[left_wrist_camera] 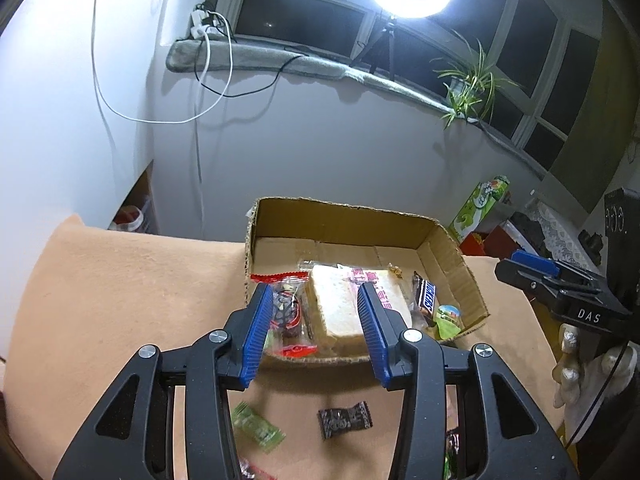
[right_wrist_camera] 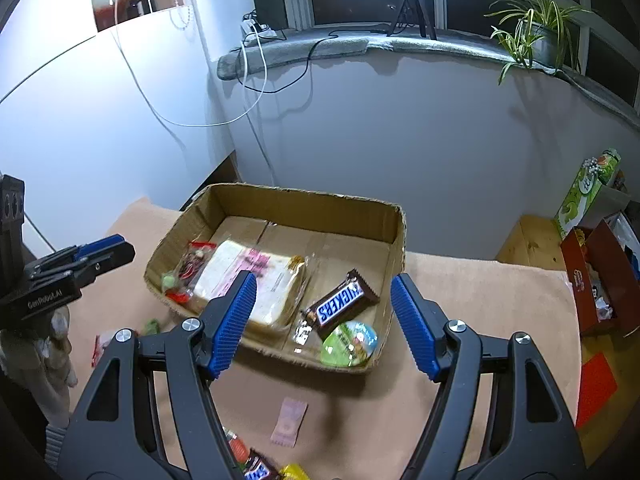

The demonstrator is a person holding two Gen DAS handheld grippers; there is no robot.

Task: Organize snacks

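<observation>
An open cardboard box [left_wrist_camera: 348, 220] [right_wrist_camera: 304, 208] stands on the peach cloth. In it lie a wrapped sandwich [left_wrist_camera: 340, 304] [right_wrist_camera: 260, 280], a red-edged clear snack bag [left_wrist_camera: 286, 304] [right_wrist_camera: 192, 262], a Snickers bar [left_wrist_camera: 426, 296] [right_wrist_camera: 340, 304] and a green jelly cup [left_wrist_camera: 448, 318] [right_wrist_camera: 350, 344]. My left gripper [left_wrist_camera: 316, 336] is open and empty, above the box's near edge. My right gripper [right_wrist_camera: 324, 324] is open and empty, above the box's near right part. Loose on the cloth lie a green candy [left_wrist_camera: 258, 426], a black candy [left_wrist_camera: 345, 418] and a pink packet [right_wrist_camera: 289, 420].
More snacks lie at the bottom edge [right_wrist_camera: 260, 468]. A red box [right_wrist_camera: 596, 276] and a green carton [right_wrist_camera: 580, 196] stand on a wooden surface to the right. The white wall and a windowsill with a plant [right_wrist_camera: 532, 32] rise behind the table.
</observation>
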